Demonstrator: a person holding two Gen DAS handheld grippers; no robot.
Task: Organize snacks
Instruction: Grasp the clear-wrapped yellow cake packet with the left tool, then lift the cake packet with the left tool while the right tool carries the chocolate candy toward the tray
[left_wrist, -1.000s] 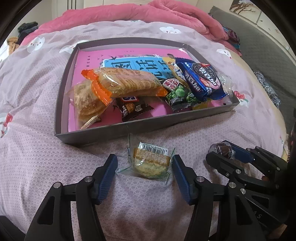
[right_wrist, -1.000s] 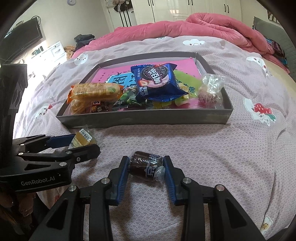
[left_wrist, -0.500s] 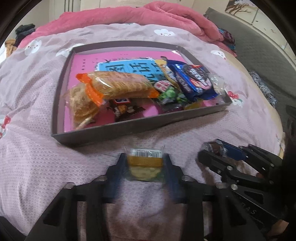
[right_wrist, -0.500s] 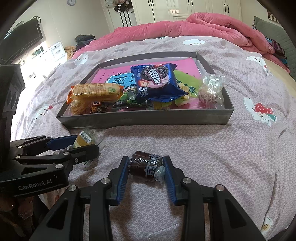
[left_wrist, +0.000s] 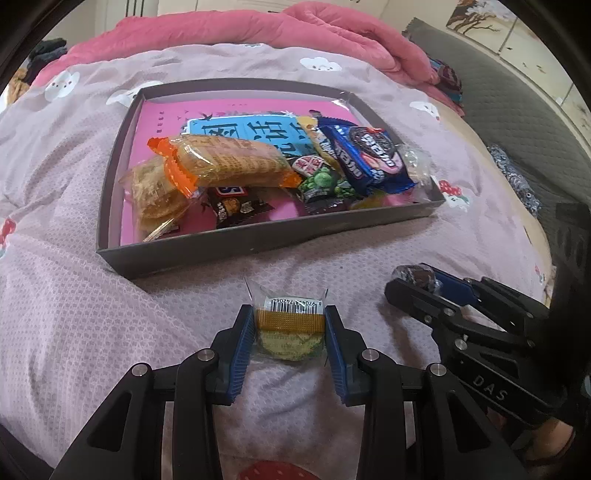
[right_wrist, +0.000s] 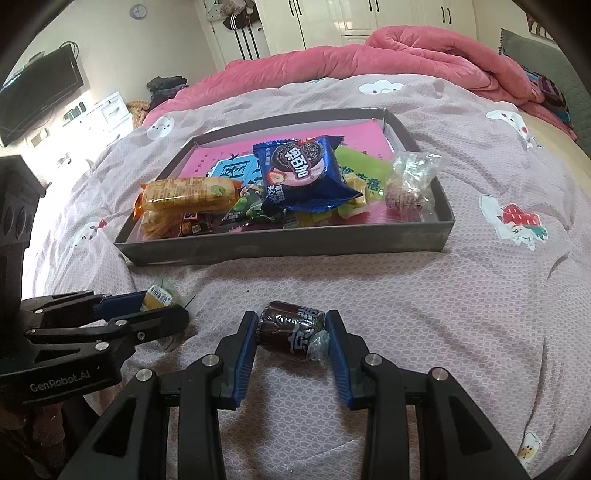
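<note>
1. You are working on a bed (left_wrist: 74, 314) in a bedroom, covered by a mauve quilt with cloud prints; a pink duvet (right_wrist: 406, 51) is bunched at the far end.
2. The grey tray (left_wrist: 258, 243) sits mid-bed, just beyond both tongs, and already holds most of the snacks: a blue Oreo packet (right_wrist: 303, 173), an orange-ended cracker pack (left_wrist: 225, 166), a green pea packet (left_wrist: 325, 184) and smaller sweets.
3. By the look of it, only two pieces remain outside, so the job appears nearly done; both need carrying over the near wall.
4. Your left tongs (left_wrist: 290, 332) are clamped on the clear-wrapped biscuit (left_wrist: 290, 328), which sits just short of the tray.
5. Your right tongs (right_wrist: 291, 332) grip the dark brown wrapped candy (right_wrist: 291, 328) sideways, above the quilt.
6. A second ago the left tongs stood wide around the biscuit lying on the quilt; now they have closed on it. The right grip is unchanged.
</note>
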